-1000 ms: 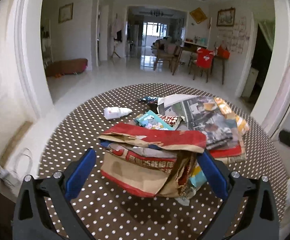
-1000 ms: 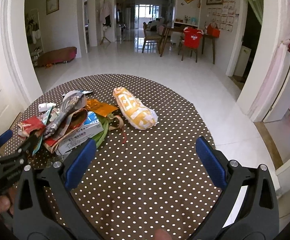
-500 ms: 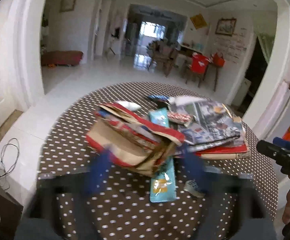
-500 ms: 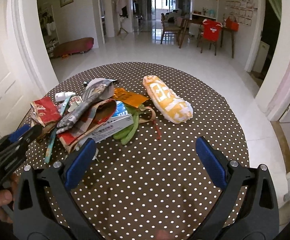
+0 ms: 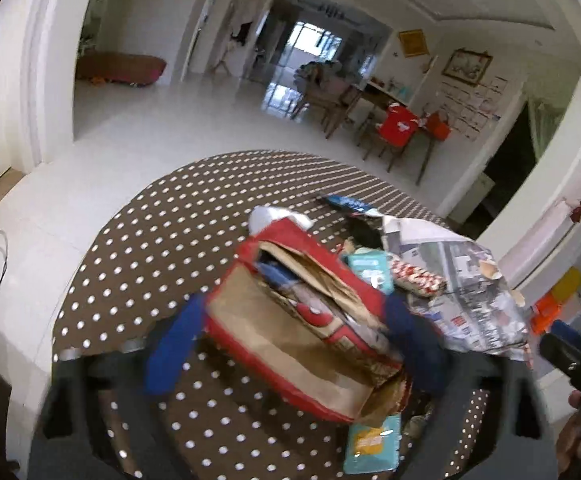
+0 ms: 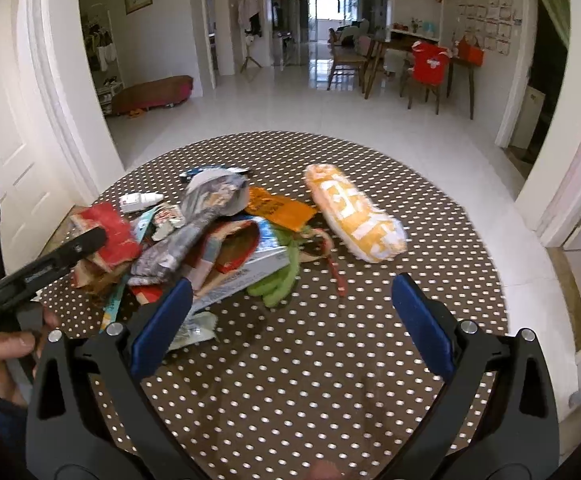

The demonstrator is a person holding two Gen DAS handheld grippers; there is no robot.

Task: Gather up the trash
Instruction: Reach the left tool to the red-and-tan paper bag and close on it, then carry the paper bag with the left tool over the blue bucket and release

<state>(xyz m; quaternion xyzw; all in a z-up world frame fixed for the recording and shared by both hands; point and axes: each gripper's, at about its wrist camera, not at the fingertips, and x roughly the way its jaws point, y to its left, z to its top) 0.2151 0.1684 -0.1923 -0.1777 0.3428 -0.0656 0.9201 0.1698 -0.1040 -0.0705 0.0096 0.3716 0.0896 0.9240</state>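
A crumpled red and brown paper bag (image 5: 302, 332) sits between the blue pads of my left gripper (image 5: 290, 332), which is closed on its sides. The bag also shows in the right wrist view (image 6: 106, 236), at the left end of the trash pile. Beside it lie a folded newspaper (image 5: 462, 280), a teal packet (image 5: 372, 440) and a small white bottle (image 6: 140, 201). My right gripper (image 6: 290, 316) is open and empty above the polka-dot table (image 6: 310, 380), near green bean pods (image 6: 278, 284) and a white box (image 6: 246, 272). A yellow and white bag (image 6: 354, 220) lies apart at the right.
The round brown table with white dots carries an orange wrapper (image 6: 278, 210) and a red string (image 6: 334, 264). White tiled floor surrounds the table, with door frames left and right. Chairs and a dining table (image 6: 410, 64) stand far behind.
My left gripper has tilted and closed in on the paper bag, which has shifted and turned with it. My right gripper has moved closer to the pile and stays open.
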